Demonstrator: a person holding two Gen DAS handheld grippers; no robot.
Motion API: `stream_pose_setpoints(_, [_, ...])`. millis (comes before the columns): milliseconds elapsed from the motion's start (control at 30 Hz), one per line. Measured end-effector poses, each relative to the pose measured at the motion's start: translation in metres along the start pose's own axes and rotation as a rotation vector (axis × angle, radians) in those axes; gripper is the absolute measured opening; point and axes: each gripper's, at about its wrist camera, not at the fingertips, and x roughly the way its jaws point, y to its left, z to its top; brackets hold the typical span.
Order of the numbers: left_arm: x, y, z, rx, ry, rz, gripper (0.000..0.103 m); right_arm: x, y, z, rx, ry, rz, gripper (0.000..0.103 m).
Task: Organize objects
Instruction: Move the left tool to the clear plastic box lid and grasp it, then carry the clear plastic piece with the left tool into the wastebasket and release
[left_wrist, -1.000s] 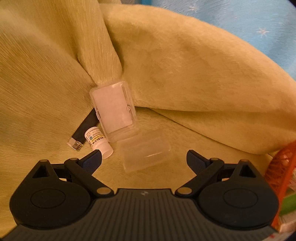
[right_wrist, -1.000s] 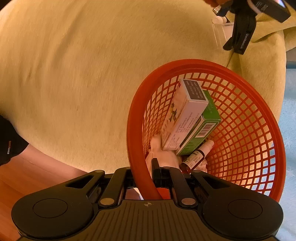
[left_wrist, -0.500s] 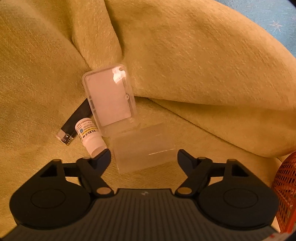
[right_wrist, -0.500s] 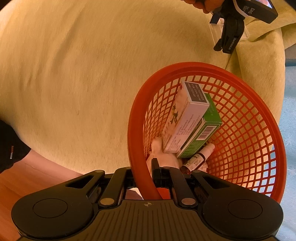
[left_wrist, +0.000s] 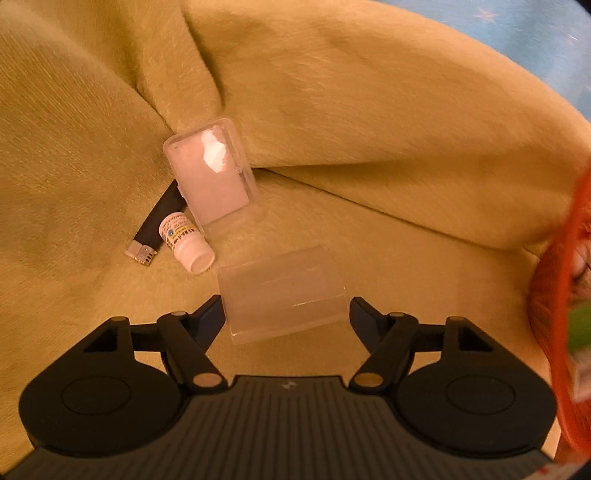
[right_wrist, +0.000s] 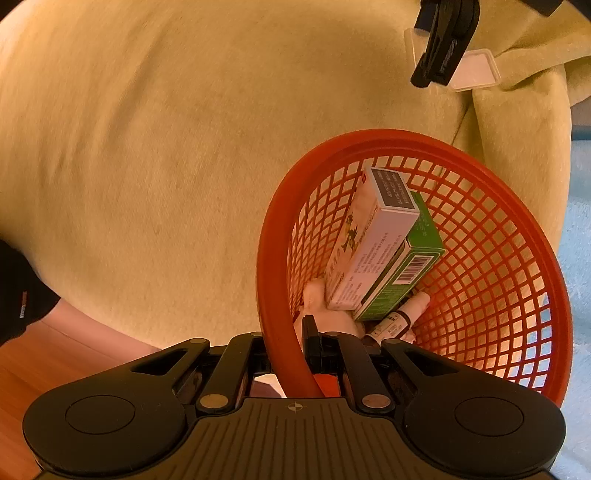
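**Left gripper closes in on a clear plastic piece while the right holds the basket**

On a yellow-green plush cover (left_wrist: 332, 129), a few small things lie loose. In the left wrist view, the left gripper (left_wrist: 286, 312) points steeply down at a clear plastic piece (left_wrist: 282, 295), which sits between its two fingers. Its jaws have just been closing around the piece. The finger at 9 o'clock of the piece looks to be at its edge; the finger at 3 o'clock stands just clear, so the piece does not appear clamped yet.

At 11 o'clock from the piece lies a small white bottle (left_wrist: 186, 242) on its side, touching a black stick with a metal end (left_wrist: 155, 229). A clear flat case (left_wrist: 212, 181) leans over both, tucked against a fold in the cover.

In the right wrist view, the right gripper (right_wrist: 295, 354) also points steeply down, its fingers pressed together on the rim of an orange mesh basket (right_wrist: 480, 266). This probably keeps the basket steady and tilted close by as the place for collected things. Inside rest a pale box (right_wrist: 369, 243) on a green box (right_wrist: 410, 266), with a small dark vial (right_wrist: 397, 321) below them. The left gripper appears at 1 o'clock of the basket.
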Motion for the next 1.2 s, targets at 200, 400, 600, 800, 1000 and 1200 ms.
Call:
stream_pose_setpoints(200, [-0.033, -0.010, -0.009, 0.045, -0.008, -0.019, 0.070, 0.000, 0.004, -0.001, -0.018, 0.012, -0.016, 0.003])
stream_pose_setpoints(400, [-0.062, -0.015, -0.016, 0.055, -0.017, -0.032, 0.070, 0.002, 0.005, -0.004, -0.024, 0.024, -0.026, 0.003])
stream_pose_setpoints(600, [-0.089, -0.022, -0.021, 0.067, -0.020, -0.046, 0.070, -0.001, 0.009, -0.007, -0.025, 0.035, -0.036, 0.003])
stream_pose_setpoints(800, [-0.112, -0.028, -0.022, 0.082, -0.027, -0.056, 0.070, -0.001, 0.013, -0.007, -0.035, 0.045, -0.052, 0.003])
stream_pose_setpoints(1000, [-0.133, -0.037, -0.021, 0.101, -0.038, -0.071, 0.070, -0.001, 0.014, -0.008, -0.037, 0.052, -0.059, 0.003])
stream_pose_setpoints(1200, [-0.150, -0.049, -0.021, 0.126, -0.048, -0.095, 0.070, -0.002, 0.015, -0.008, -0.042, 0.055, -0.063, 0.003])
